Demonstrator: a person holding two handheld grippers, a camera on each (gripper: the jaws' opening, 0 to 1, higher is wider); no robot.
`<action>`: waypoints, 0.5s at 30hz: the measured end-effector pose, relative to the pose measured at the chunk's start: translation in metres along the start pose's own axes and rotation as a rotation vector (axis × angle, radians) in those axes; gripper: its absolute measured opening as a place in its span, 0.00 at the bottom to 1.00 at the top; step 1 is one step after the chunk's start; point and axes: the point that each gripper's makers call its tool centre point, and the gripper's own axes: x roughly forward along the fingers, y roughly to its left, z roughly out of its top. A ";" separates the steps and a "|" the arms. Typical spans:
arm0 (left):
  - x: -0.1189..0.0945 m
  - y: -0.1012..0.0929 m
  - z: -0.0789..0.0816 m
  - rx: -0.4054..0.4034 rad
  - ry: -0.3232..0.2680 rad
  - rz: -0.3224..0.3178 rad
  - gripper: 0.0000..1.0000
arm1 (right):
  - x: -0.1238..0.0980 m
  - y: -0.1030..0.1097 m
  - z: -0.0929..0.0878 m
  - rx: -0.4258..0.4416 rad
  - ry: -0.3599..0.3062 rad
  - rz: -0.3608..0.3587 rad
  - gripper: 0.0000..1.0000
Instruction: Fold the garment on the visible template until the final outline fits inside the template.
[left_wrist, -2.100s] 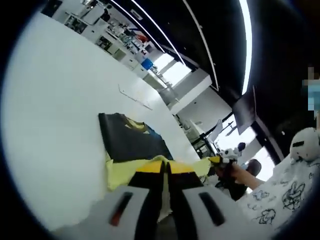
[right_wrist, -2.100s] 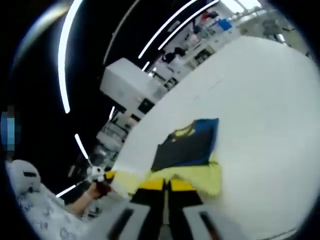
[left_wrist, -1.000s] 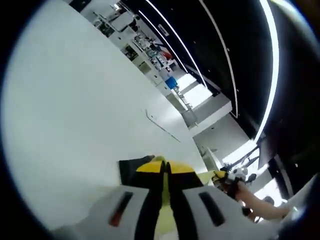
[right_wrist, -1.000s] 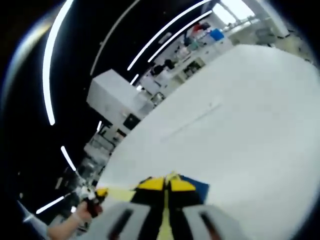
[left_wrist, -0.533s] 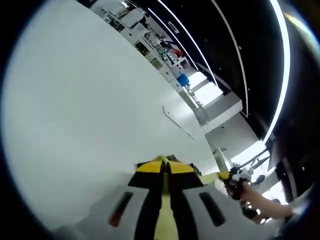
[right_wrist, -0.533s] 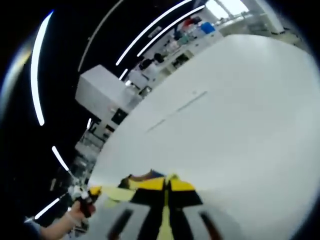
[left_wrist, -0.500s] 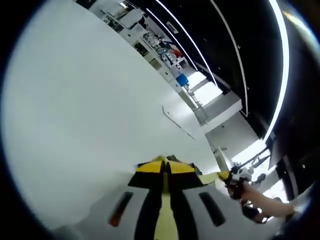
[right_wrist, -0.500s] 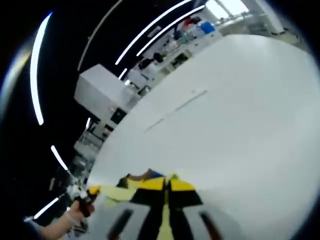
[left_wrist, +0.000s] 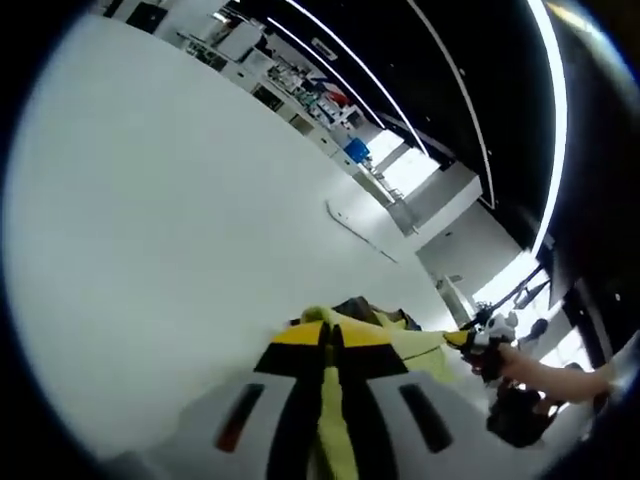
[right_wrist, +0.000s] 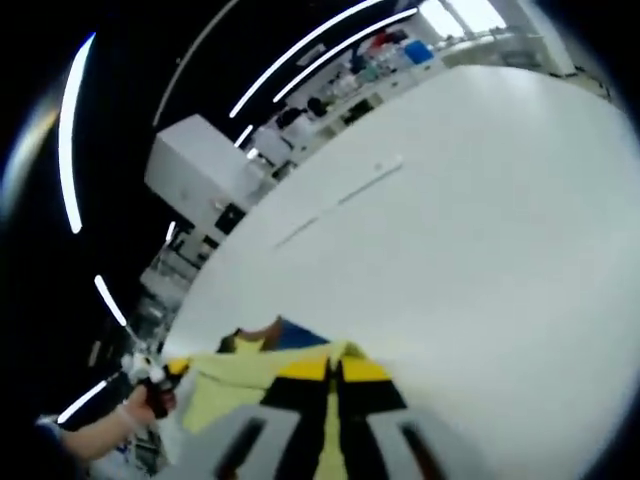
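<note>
Rising from six o'clock in the left gripper view, the left gripper (left_wrist: 333, 338) has its two jaws pressed together with a strip of yellow cloth running down between them, so it is clamped on the garment (left_wrist: 385, 335). That garment is yellow with a dark part showing just beyond the jaw tips, and it stretches away toward four o'clock, lying low over the white table (left_wrist: 170, 200). At about four o'clock in this view the right gripper (left_wrist: 478, 342) shows small, held by a person's hand (left_wrist: 530, 372), with the yellow cloth reaching up to it. A thin pale template line (left_wrist: 362, 228) lies on the table at about one o'clock, well apart from the cloth.

Coming to the right gripper view, the left gripper (right_wrist: 160, 372) appears at about eight o'clock, gripped by a hand (right_wrist: 132, 405), and the garment (right_wrist: 240, 380) spreads from it toward the middle, yellow with a small blue and dark patch at its far edge. The right gripper (right_wrist: 332, 368) rises from six o'clock, jaws closed tight on the yellow cloth. The table (right_wrist: 480, 230) fills the area from one to five o'clock, with the template line (right_wrist: 340, 200) at about twelve o'clock.
</note>
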 end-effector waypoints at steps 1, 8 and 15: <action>-0.001 -0.002 0.003 0.052 -0.005 -0.006 0.09 | -0.001 0.003 0.001 -0.038 -0.005 0.011 0.00; -0.003 0.022 0.013 0.251 0.057 -0.072 0.51 | -0.008 0.022 0.001 -0.241 -0.016 0.064 0.31; -0.003 0.023 -0.002 0.406 0.166 -0.172 0.78 | -0.011 0.039 -0.013 -0.450 0.020 0.098 0.80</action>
